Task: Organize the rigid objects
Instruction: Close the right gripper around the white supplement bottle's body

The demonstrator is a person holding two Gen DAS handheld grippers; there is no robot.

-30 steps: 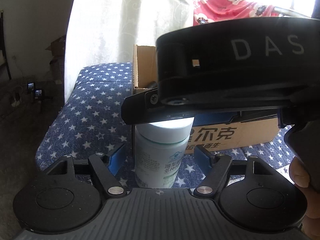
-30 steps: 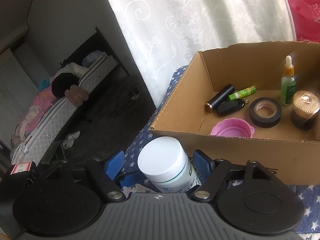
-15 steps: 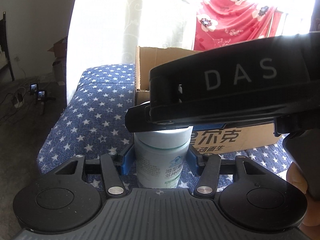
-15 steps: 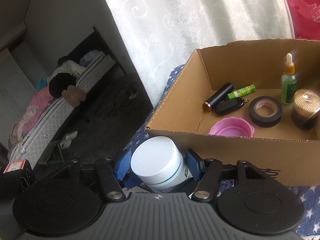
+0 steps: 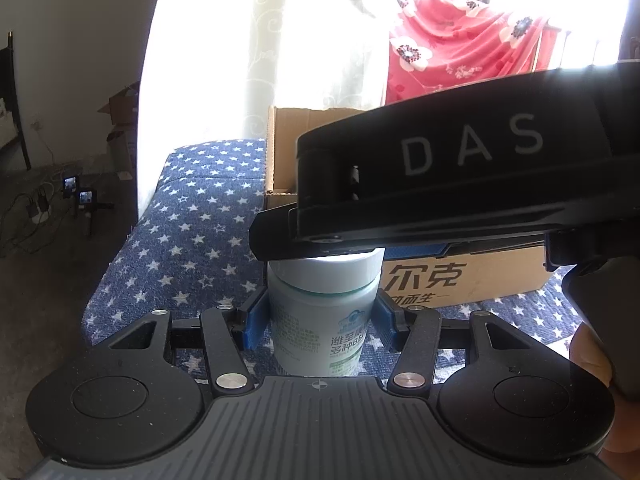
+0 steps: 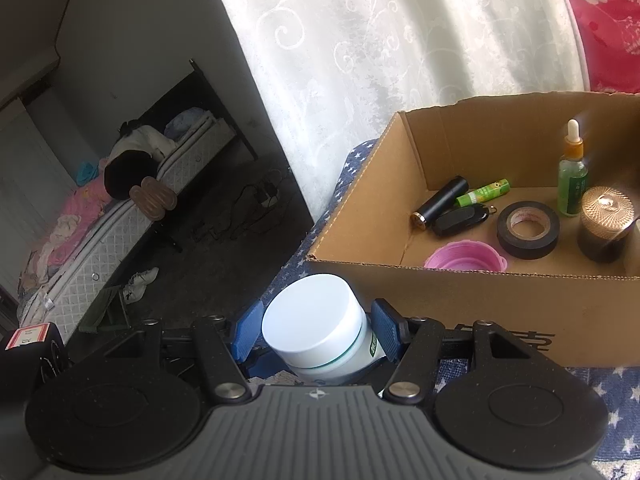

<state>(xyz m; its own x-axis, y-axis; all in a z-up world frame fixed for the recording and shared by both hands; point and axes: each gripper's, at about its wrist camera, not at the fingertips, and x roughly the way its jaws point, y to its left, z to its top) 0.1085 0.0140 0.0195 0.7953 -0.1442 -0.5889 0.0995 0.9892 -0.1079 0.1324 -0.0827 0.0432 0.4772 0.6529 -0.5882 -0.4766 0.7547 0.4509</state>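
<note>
Both the left gripper [image 5: 320, 316] and right gripper [image 6: 316, 334] clench one white bottle [image 5: 322, 312]; opposing pulls could twist it loose beside the cardboard box [image 6: 460, 300].

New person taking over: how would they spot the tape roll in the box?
Look inside the cardboard box on the starred cloth. The black tape roll lies flat between the pink lid and the gold-capped jar; it alone is a ring with a tan core.
</note>
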